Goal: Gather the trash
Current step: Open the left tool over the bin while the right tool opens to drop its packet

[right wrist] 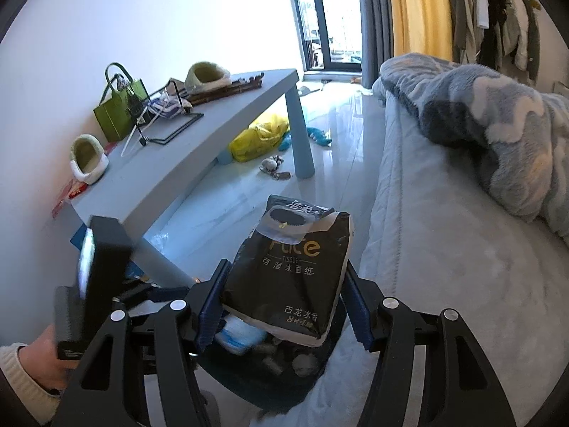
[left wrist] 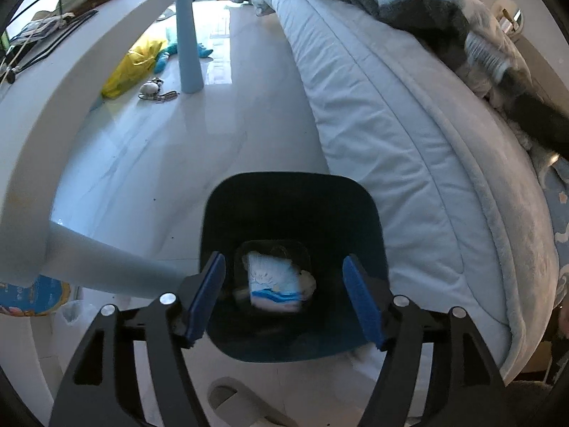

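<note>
A dark blue trash bin (left wrist: pixel 295 206) stands on the floor between the table and the bed. A white and blue tissue pack (left wrist: pixel 275 283) lies at its bottom. My left gripper (left wrist: pixel 284 299) is open and empty right above the bin mouth. My right gripper (right wrist: pixel 284 306) is shut on a black tissue pack (right wrist: pixel 291 270) and holds it upright over the same bin (right wrist: pixel 270 388), where the white and blue pack (right wrist: pixel 240 332) and other scraps show. The left gripper's body (right wrist: pixel 96 277) and the hand holding it appear at left in the right wrist view.
A light blue table (right wrist: pixel 199 146) stands left with a green bag (right wrist: pixel 119 114), two slippers (right wrist: pixel 89 158) and a wire rack. Under it lie a yellow bag (right wrist: pixel 258 137) and small toys (right wrist: pixel 272 165). The bed (right wrist: pixel 444 249) with a blanket (right wrist: pixel 498 121) runs along the right.
</note>
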A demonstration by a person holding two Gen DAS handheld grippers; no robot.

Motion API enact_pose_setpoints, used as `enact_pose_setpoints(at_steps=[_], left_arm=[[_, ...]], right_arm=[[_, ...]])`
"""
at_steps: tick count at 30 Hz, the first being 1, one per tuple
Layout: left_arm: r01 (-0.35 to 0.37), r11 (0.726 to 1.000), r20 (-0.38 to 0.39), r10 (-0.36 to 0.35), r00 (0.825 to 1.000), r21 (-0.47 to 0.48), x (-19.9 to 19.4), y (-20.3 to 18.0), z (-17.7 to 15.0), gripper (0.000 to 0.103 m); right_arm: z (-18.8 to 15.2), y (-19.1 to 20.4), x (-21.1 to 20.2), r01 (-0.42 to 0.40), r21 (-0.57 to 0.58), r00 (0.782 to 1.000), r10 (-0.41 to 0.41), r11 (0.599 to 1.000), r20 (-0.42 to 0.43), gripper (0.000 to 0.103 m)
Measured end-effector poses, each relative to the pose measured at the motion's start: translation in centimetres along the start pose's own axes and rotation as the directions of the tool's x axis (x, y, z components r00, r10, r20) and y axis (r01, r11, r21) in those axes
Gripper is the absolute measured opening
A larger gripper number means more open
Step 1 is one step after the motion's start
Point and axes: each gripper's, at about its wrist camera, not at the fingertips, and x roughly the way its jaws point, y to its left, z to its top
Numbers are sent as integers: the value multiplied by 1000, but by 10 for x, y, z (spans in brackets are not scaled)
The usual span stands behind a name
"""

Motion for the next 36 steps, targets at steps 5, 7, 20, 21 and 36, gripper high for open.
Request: enact_pose_setpoints(at_steps=[5,7,20,21,36], left_arm=[[1,1000,68,0,998,-15,-24,17,1,72],[5,1000,108,-2,994,-24,-37,22,2,72],[77,996,361,-61,931,-32,-111,35,13,61],[81,996,373,-63,926,-33,-116,34,14,61],[56,998,525,-60,849,23,-176,15,15,55]], right_arm=[[-5,9,25,6,-12,998,-7,1000,-56,61],[-8,12,36,10,-19,997,-11,1000,-82,61],[-39,19,95,-18,25,964,24,1000,-266,62],[-41,20,98,-15,19,961,20,1000,-276,62],[-55,40,113,22,-106,947,-55,994,-316,82]])
